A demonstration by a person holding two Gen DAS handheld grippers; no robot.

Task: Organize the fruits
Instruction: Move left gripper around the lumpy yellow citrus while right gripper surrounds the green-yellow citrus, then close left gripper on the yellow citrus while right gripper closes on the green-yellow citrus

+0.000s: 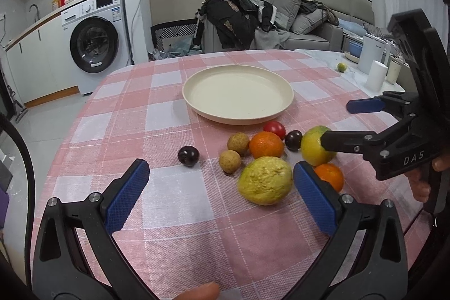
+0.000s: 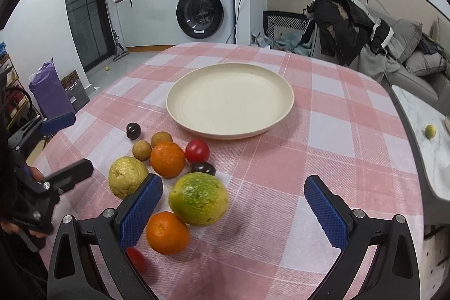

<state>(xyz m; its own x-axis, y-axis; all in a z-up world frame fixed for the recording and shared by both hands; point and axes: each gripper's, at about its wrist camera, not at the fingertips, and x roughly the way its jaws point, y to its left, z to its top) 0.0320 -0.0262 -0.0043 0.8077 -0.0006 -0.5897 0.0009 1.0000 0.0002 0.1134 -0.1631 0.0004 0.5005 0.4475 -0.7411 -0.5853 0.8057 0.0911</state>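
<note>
Both views are evenly lit by soft indoor light from above. Faint, diffuse shadows are cast beneath the fruits and the plate (image 1: pixel 238 94) on the surface (image 2: pixel 323 131). Strong fisheye bending is seen toward the dark vignetted edges. Slight motion blur is seen on the green-yellow fruit (image 2: pixel 198 198).

Woven cloth tablecloth (image 1: pixel 174 198), pink-and-white check, matt with a visible coarse weave. Cream plate (image 2: pixel 230 100), matt and smooth, faintly speckled (material unclear). Left gripper (image 1: pixel 220 189) in black matt plastic, metal screw heads, blue finger pads (image 1: pixel 128 194) with fine knurled texture. Yellow guava (image 1: pixel 265 180) rough and bumpy. Orange (image 2: pixel 168 159) dimpled. Red tomato (image 2: pixel 197 150) glossy and smooth. Dark plum (image 1: pixel 188 155) shiny.
</note>
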